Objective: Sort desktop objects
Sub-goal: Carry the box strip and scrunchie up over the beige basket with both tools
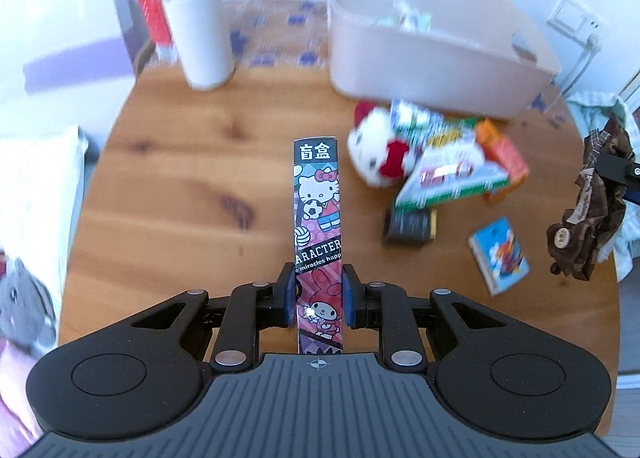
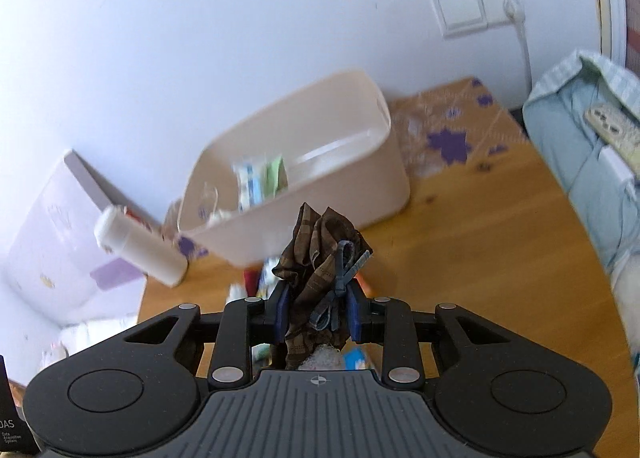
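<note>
Left gripper (image 1: 319, 292): closed on a tall printed box (image 1: 318, 213), which is pinched by its narrow sides near the lower end; the box stands upright between the pads and is held clear of the table (image 1: 168, 177).
Right gripper (image 2: 319, 312): closed on a brown cloth toy (image 2: 320, 258) with a blue ribbon; the bunched fabric is squeezed between the blue pads and rises above them. In the left view the same toy (image 1: 588, 213) is seen hanging at the right edge.
Bin (image 1: 424, 37): beige, open-topped, set at the far side of the table against the wall; a few small items already lie inside. In the right view the bin (image 2: 304, 177) lies just beyond the toy.
Unsorted pile: a white plush (image 1: 378, 155), a green box (image 1: 448, 173), an orange box (image 1: 506, 155), a dark packet (image 1: 410, 225) and a blue card pack (image 1: 500, 256) are left on the table in front of the bin.
Bottle (image 1: 198, 17): white, upright, at the far left, well apart from the bin.
Step in hand: judged to be the carry, with one item held in each gripper and neither yet over the bin.
Next move: each gripper would need to be brought above the bin's rim and opened only once its load is over the opening; the tall box may need tilting to fit.
Blur: background is smeared, so small labels cannot be read.
</note>
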Action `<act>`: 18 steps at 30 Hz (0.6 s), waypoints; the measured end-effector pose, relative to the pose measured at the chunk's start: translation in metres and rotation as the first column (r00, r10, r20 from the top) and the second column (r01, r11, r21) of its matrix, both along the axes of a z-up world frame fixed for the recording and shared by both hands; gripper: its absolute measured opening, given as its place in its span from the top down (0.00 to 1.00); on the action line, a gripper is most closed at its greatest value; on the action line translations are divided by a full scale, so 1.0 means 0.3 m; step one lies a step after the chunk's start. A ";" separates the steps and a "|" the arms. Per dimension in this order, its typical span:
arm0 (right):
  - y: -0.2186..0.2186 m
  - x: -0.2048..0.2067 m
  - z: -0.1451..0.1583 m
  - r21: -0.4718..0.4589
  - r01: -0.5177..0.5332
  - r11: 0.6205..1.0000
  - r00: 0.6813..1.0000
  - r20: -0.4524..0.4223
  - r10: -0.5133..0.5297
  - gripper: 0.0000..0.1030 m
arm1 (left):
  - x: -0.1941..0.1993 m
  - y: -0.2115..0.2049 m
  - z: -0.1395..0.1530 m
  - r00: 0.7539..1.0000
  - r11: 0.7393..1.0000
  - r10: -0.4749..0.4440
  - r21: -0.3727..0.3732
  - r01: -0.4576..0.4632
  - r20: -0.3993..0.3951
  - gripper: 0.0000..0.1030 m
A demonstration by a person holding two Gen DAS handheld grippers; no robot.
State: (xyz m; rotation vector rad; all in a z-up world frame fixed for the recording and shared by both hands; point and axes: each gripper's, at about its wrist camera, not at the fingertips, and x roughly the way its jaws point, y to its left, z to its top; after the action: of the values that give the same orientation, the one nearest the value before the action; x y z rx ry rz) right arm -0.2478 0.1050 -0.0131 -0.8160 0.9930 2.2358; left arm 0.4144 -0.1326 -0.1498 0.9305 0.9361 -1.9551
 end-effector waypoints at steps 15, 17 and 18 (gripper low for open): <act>0.172 -0.074 0.136 0.062 0.059 0.996 0.996 -0.065 -0.055 0.74 | -0.082 -0.238 0.250 0.996 0.991 0.011 -0.135 -0.023 -0.092 0.78; 0.193 -0.096 0.146 0.069 0.067 0.995 0.996 -0.069 -0.062 0.74 | -0.097 -0.281 0.283 0.993 0.990 0.018 -0.135 -0.033 -0.115 0.78; 0.203 -0.107 0.151 0.068 0.071 0.995 0.995 -0.071 -0.066 0.74 | -0.106 -0.303 0.302 0.992 0.989 0.022 -0.140 -0.039 -0.127 0.78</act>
State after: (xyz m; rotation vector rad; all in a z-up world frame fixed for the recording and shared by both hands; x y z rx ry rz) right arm -0.2801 0.1659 0.0321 -0.6682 0.9534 2.2399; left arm 0.3826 -0.2233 -0.0592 0.7158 0.8628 -2.0435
